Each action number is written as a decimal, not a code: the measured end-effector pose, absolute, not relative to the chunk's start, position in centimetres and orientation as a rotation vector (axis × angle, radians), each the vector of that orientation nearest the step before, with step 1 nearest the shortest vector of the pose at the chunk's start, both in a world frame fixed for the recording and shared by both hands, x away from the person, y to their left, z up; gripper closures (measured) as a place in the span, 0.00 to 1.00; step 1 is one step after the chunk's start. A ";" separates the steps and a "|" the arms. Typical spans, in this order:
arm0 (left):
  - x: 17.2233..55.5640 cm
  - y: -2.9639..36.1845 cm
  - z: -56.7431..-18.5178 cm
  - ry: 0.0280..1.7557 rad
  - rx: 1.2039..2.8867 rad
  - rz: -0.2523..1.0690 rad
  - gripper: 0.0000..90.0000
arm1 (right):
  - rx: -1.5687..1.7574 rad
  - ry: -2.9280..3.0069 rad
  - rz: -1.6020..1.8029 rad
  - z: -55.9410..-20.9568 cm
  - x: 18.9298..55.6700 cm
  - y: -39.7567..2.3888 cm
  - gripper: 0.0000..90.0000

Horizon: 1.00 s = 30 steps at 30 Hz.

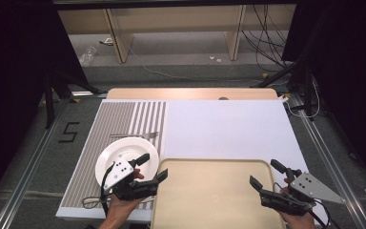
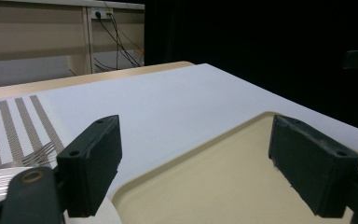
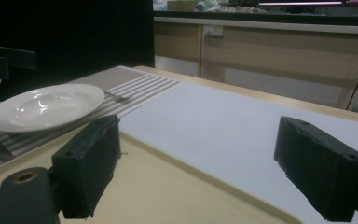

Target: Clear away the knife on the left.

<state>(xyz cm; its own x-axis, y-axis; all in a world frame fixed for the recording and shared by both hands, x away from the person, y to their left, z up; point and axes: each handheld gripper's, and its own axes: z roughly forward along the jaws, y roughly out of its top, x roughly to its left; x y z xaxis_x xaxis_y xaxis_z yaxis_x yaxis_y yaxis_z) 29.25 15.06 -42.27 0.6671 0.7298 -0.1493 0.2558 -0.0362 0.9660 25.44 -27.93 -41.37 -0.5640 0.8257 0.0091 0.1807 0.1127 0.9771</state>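
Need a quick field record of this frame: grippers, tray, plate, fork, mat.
left gripper: open, nothing between the jaws, over the tray's left edge beside the plate
right gripper: open, nothing between the jaws, over the tray's right edge
tray: beige, bare inside, at the near edge of the table
plate: white, on the striped mat, left of the tray
fork: lying flat on the mat just behind the plate
striped mat: grey and white stripes, left part of the table
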 end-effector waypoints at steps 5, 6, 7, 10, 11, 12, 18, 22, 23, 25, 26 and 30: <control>29.3 15.1 -42.3 0.831 1.612 0.470 0.19 | 0.977 1.841 1.484 -41.4 25.4 -27.9 0.17; 29.3 15.0 -42.3 0.834 1.619 0.485 0.19 | 0.977 1.841 1.486 -41.4 25.4 -27.9 0.17; 29.3 15.1 -42.3 0.834 1.620 0.486 0.19 | 0.974 1.842 1.487 -41.4 25.4 -27.9 0.17; 29.3 15.3 -42.1 0.845 1.607 0.479 0.18 | 0.972 1.841 1.485 -41.3 25.3 -27.9 0.17; 29.3 15.3 -42.1 0.845 1.607 0.479 0.18 | 0.972 1.841 1.485 -41.3 25.3 -27.9 0.17; 29.3 15.3 -42.1 0.843 1.610 0.482 0.18 | 0.972 1.841 1.485 -41.3 25.3 -27.9 0.17; 29.3 15.5 -41.7 0.842 1.622 0.489 0.18 | 0.967 1.834 1.488 -41.3 25.3 -27.9 0.17; 29.2 15.6 -41.4 0.831 1.649 0.501 0.19 | 0.967 1.834 1.489 -41.3 25.3 -27.9 0.17; 29.2 15.6 -41.3 0.830 1.658 0.505 0.19 | 0.966 1.835 1.491 -41.3 25.3 -27.9 0.17; 29.2 15.7 -41.1 0.824 1.665 0.506 0.19 | 0.966 1.834 1.490 -41.2 25.3 -27.9 0.17; 29.3 15.8 -41.0 0.822 1.673 0.501 0.19 | 0.966 1.834 1.490 -41.2 25.3 -27.9 0.17; 29.5 16.2 -40.6 0.824 1.693 0.483 0.18 | 0.970 1.834 1.490 -41.3 25.3 -27.9 0.17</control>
